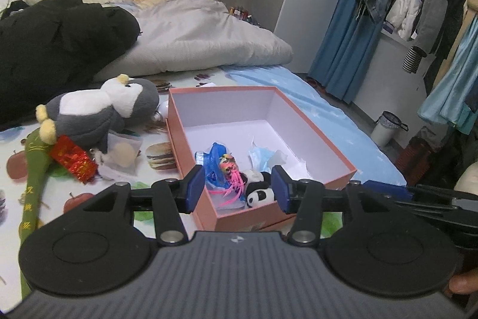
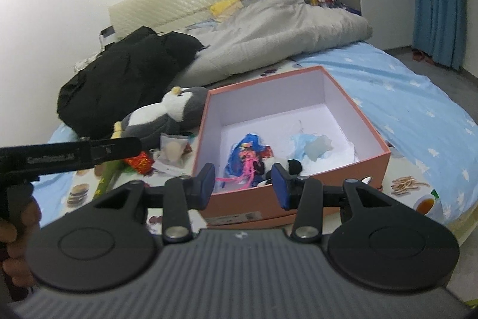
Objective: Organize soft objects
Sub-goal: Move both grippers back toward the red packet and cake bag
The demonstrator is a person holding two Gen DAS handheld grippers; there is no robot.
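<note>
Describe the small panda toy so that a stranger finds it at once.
Find the open pink box on the bed. The panda toy lies inside at its near end, beside a blue bag with pink strings. It alone is black and white.

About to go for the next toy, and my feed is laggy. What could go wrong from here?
1. The penguin plush is bulky and both tools, left and right, stand only partly open, so a pinch may slip.
2. It lies on the red packet and clear pouch, which could get dragged along.
3. The box already holds small toys near its front, so the penguin may crush them.
</note>
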